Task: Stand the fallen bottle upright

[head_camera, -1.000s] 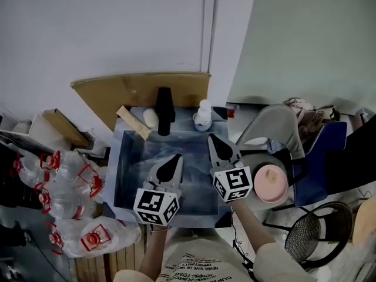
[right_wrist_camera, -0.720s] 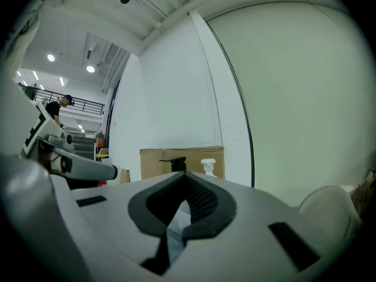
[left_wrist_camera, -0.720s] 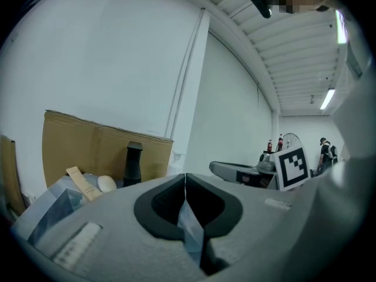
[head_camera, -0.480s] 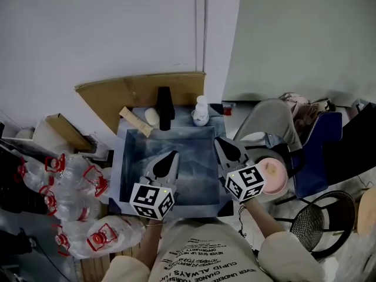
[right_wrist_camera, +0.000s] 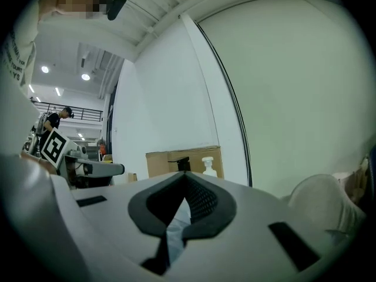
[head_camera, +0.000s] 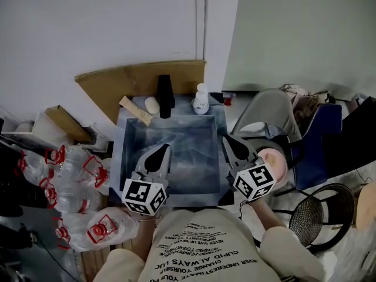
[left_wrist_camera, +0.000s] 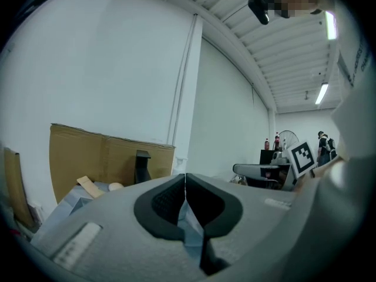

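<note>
A small white pump bottle [head_camera: 201,100] stands upright at the far edge of the blue-grey table [head_camera: 194,140]; it also shows small in the right gripper view [right_wrist_camera: 208,166]. My left gripper [head_camera: 161,150] hovers over the near left of the table, jaws together and nothing between them [left_wrist_camera: 185,176]. My right gripper [head_camera: 225,139] is at the table's near right edge, also shut and empty [right_wrist_camera: 185,174]. Both are far from the bottle and point towards the back wall.
At the table's far edge are a black upright block [head_camera: 165,96], a white oval object [head_camera: 152,104] and a wooden strip [head_camera: 134,110], with cardboard [head_camera: 141,81] behind. Clear jugs with red caps [head_camera: 70,181] lie left. A grey chair [head_camera: 267,116], a pink bowl [head_camera: 274,162] and a wire stool [head_camera: 311,225] stand right.
Both grippers have drawn back from the middle of the table towards its near edge, the right one drifting out to the right edge. The bottle has stayed upright in place.
</note>
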